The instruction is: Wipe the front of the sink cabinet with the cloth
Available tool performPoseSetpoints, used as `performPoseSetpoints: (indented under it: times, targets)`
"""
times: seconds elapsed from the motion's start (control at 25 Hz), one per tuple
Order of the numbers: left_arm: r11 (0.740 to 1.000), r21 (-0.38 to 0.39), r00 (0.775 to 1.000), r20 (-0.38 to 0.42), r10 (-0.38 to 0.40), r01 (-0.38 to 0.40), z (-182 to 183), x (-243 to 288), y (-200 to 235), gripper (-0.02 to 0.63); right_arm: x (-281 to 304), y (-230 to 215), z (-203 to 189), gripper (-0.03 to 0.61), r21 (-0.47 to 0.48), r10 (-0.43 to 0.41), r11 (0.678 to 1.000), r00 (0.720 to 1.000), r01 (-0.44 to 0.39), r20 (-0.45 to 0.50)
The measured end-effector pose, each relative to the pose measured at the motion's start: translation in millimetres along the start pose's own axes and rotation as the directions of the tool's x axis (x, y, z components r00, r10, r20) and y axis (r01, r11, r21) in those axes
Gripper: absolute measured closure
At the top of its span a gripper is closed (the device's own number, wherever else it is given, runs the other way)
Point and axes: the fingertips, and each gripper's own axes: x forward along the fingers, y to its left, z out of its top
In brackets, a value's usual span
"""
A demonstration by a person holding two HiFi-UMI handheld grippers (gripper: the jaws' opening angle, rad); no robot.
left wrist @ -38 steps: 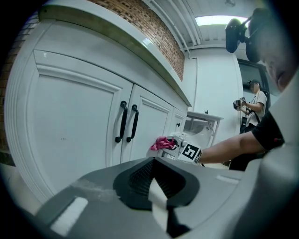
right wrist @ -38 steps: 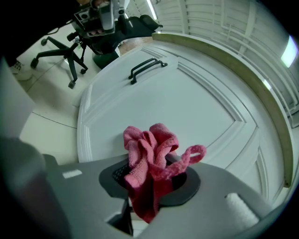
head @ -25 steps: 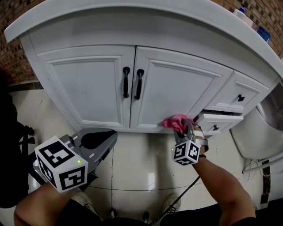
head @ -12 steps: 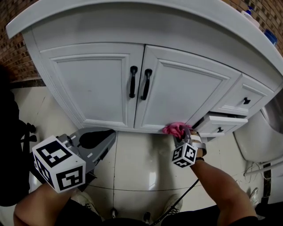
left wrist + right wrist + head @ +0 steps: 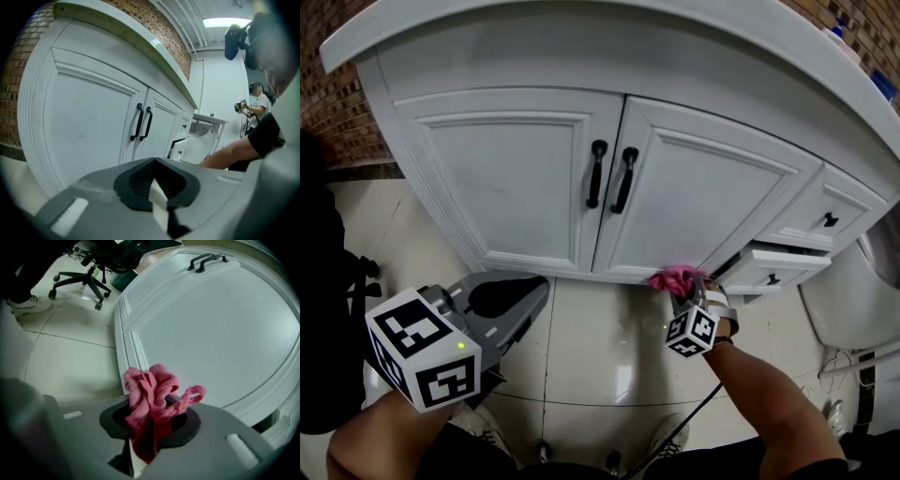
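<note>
Nearest to me, the left gripper [image 5: 521,302] hung low over the glossy pale tiled floor [image 5: 591,352]. Its jaws were pressed together on nothing, and it was well apart from the work. Further in, the right gripper [image 5: 683,287] had its jaws clamped on the bunched pink terry cloth [image 5: 674,277]. The cloth's loose folds stood proud of the jaws against the bottom rail of the white panelled right-hand door [image 5: 698,202] of the sink cabinet.

I judged the wiping to be under way along the door's lower edge. The next move called for keeping the cloth pressed flat while sweeping up across the panel, steering round the two black bar handles [image 5: 612,176].

To the right, a small white drawer [image 5: 773,270] stood partly open. Above it all ran the curved white counter [image 5: 581,23].

I could not tell how firmly the cloth touched the door, since the gripper covered the contact. The counter's top was out of sight, and a white fixture [image 5: 848,300] at the far right was cut off.
</note>
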Motion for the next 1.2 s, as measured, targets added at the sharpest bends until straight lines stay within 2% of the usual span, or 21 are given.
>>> performPoseSetpoints:
  times: [0.36, 0.48, 0.64, 0.72, 0.84, 0.96, 1.08, 1.2]
  targets:
    - [1.0, 0.008, 1.0, 0.005, 0.029, -0.029, -2.0, -17.7, -0.6, 0.609, 2.6, 3.7, -2.7, 0.465, 0.029, 0.061, 0.998, 0.995, -0.058, -0.082]
    - [0.999, 0.003, 0.999, 0.015, 0.046, -0.046, -1.5, -25.7, -0.7, 0.609, 3.0, 5.7, -4.0, 0.466, 0.058, 0.118, 0.992, 0.986, -0.112, -0.118]
    - [0.999, -0.003, 0.998, 0.047, 0.05, -0.05, 3.6, -35.7, -2.8, 0.609, -3.8, 7.9, 1.1, 0.465, 0.133, 0.233, 0.967, 0.963, -0.215, -0.133]
    - [0.999, -0.006, 0.997, 0.061, 0.048, -0.048, 5.9, -39.9, -3.7, 0.609, -17.5, 7.7, 8.1, 0.465, 0.124, 0.247, 0.965, 0.961, -0.232, -0.124]
    - [0.999, -0.02, 0.996, 0.082, 0.041, -0.04, 10.9, -45.5, -4.6, 0.609, -49.0, -3.3, 31.7, 0.465, 0.083, 0.218, 0.974, 0.974, -0.213, -0.064]
    - [0.999, -0.028, 0.994, 0.106, 0.034, -0.031, 17.4, -50.7, -6.8, 0.609, -84.0, -32.7, 56.6, 0.465, 0.1, 0.152, 0.983, 0.988, -0.152, 0.01]
    - [0.999, -0.024, 0.992, 0.123, 0.025, -0.023, 22.3, -53.2, -8.1, 0.609, -123.4, -81.0, 95.2, 0.465, 0.105, 0.006, 0.994, 0.994, -0.018, 0.11]
    - [1.0, -0.017, 0.992, 0.126, 0.013, -0.011, 23.9, -54.0, -10.9, 0.609, -162.6, -124.1, 135.4, 0.465, 0.089, -0.158, 0.986, 0.966, 0.142, 0.206]
